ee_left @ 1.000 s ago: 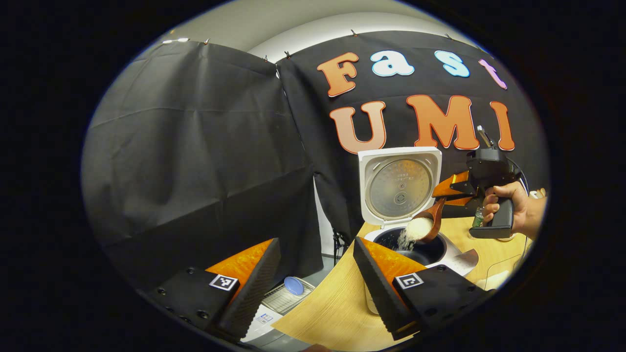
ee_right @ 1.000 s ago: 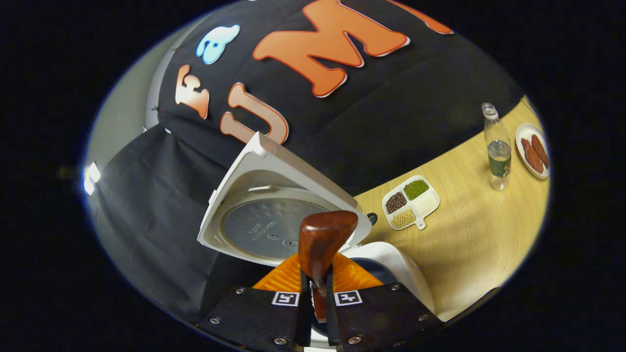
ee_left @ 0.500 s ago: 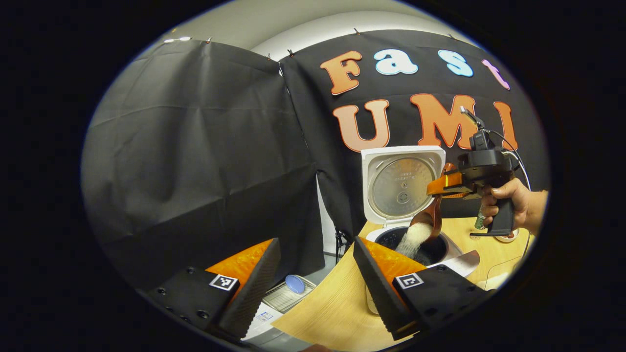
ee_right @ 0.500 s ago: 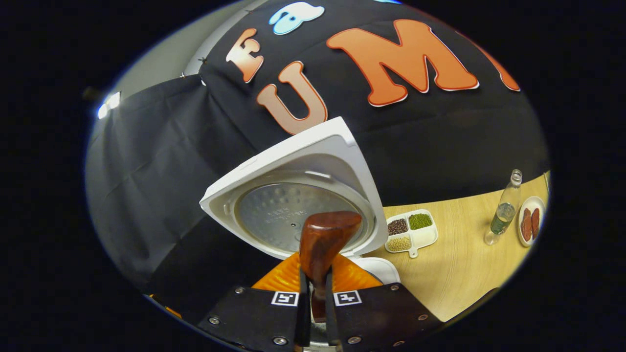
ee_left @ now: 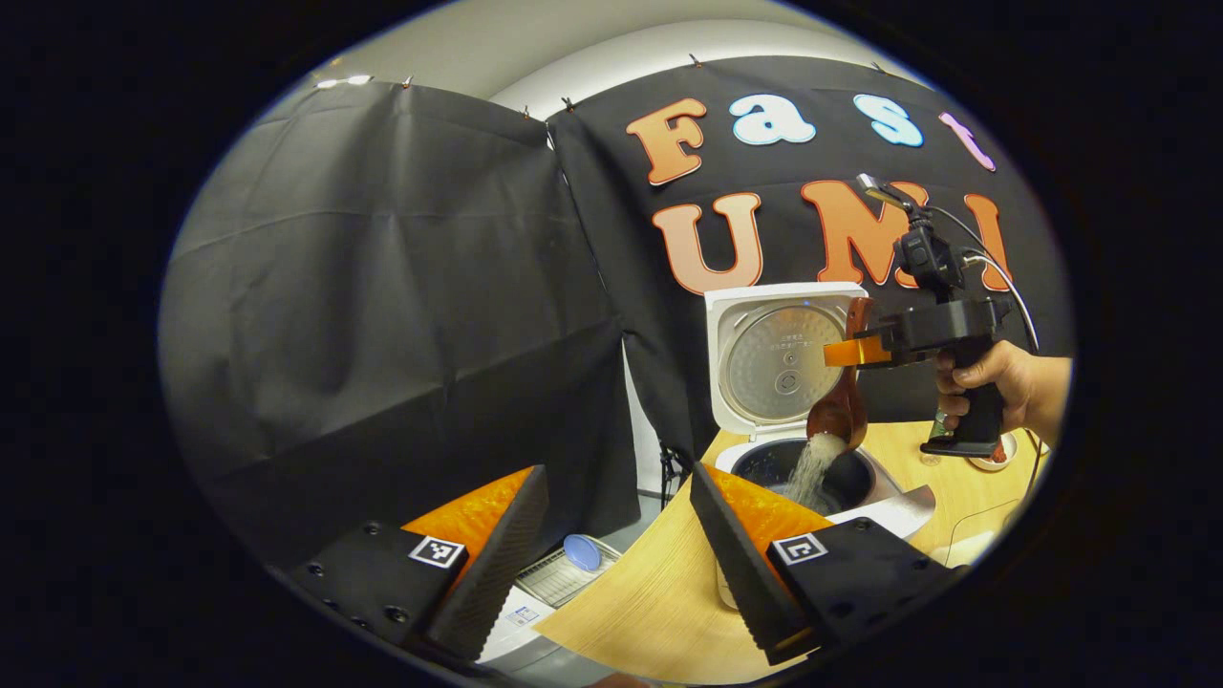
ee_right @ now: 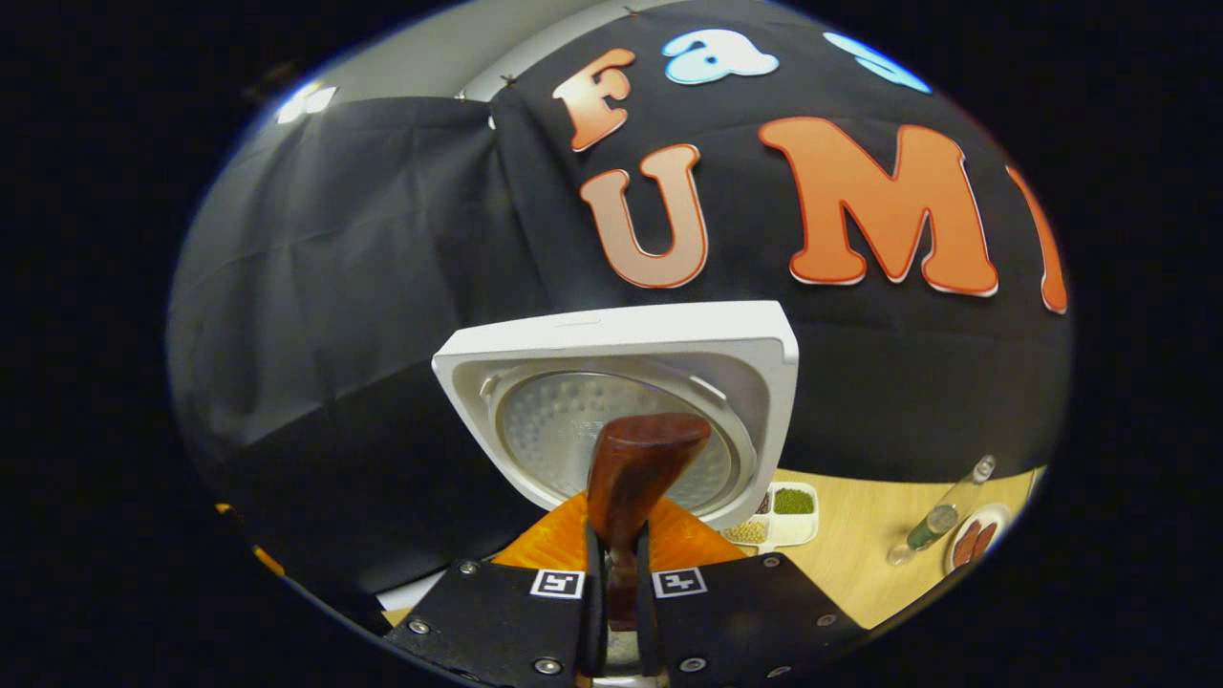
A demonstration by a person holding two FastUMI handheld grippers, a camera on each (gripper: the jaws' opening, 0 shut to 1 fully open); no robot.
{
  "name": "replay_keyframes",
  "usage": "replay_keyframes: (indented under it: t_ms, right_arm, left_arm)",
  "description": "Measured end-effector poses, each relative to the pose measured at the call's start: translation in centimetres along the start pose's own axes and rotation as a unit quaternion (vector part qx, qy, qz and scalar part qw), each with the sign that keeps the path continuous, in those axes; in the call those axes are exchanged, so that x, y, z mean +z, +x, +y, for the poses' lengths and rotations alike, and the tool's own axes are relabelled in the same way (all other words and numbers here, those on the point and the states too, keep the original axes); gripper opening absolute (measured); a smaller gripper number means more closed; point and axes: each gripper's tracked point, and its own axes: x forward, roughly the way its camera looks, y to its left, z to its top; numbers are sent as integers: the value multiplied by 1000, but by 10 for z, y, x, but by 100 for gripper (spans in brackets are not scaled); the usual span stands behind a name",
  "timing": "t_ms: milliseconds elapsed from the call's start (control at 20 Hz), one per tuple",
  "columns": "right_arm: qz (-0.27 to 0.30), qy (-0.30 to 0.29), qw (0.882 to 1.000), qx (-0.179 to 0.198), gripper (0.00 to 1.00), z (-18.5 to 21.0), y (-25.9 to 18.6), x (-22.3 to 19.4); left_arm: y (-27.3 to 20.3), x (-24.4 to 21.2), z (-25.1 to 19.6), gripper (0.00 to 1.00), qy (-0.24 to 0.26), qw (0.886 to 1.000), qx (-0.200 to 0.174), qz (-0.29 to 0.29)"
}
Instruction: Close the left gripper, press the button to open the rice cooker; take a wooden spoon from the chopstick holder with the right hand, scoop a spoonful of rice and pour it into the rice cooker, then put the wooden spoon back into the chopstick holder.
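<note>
Pouring in progress: rice (ee_left: 810, 470) falling from wooden spoon (ee_left: 838, 413), bowl tipped down over open rice cooker (ee_left: 865, 478), lid (ee_left: 779, 355) upright behind. Right gripper (ee_left: 841, 352) clenched on spoon handle (ee_right: 638, 468), held level above pot by a hand (ee_left: 1008, 382). Left gripper (ee_left: 611, 540) released, fingers wide apart, holding nothing, low over table (ee_left: 650, 602) edge. Risk: grains striking cooker rim and scattering onto table if stream drifts off centre. Risk: handle pivoting between fingers under further tilt. Risk: spoon knocking lid on withdrawal.
</note>
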Motion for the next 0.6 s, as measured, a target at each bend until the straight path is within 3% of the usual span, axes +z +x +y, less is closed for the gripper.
replay_keyframes:
  t_ms: [300,600]
  right_arm:
    - [-31,-73,996,40,12,26,-7,10]
    - [-58,-165,984,45,12,39,-9,25]
  left_arm:
    - [-13,1,1,100,-1,1000,0,-6]
    - [-24,-3,13,100,-3,1000,9,-5]
